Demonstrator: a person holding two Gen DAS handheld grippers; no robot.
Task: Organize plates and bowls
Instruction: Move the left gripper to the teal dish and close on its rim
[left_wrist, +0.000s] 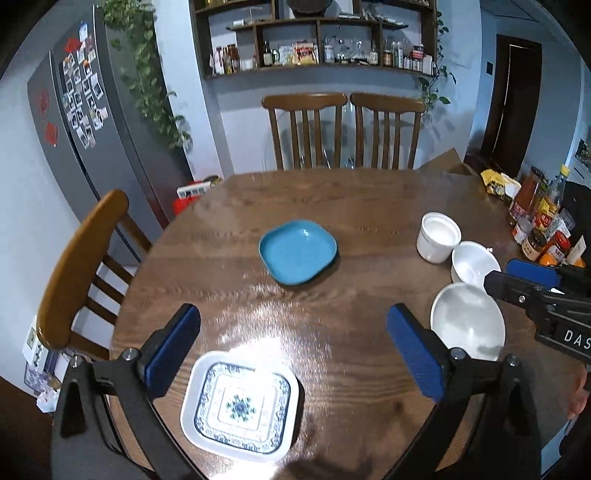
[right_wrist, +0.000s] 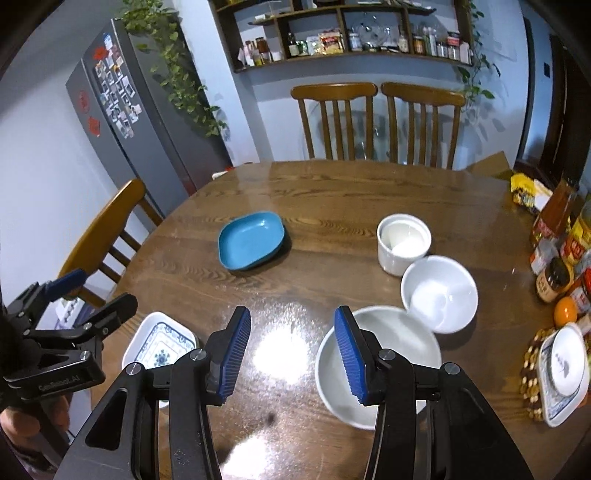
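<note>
Five dishes rest on the round dark wooden table (left_wrist: 332, 206): a square blue-patterned white plate (left_wrist: 240, 406) nearest, a turquoise square dish (left_wrist: 297, 251) at centre, and to the right a wide white bowl (right_wrist: 384, 369), a smaller white bowl (right_wrist: 439, 291) and a white ceramic cup (right_wrist: 403, 243); left gripper (left_wrist: 293, 354) spread wide, empty; right gripper (right_wrist: 292, 354) half-parted, empty.

Both wrist cameras look steeply down along their fingers across the round table (left_wrist: 332, 206) toward two chairs and wall shelves. The left view sits over the patterned plate (left_wrist: 240, 406), the right over the white bowls (right_wrist: 376, 365). Both show the blue dish (right_wrist: 251, 240).
</note>
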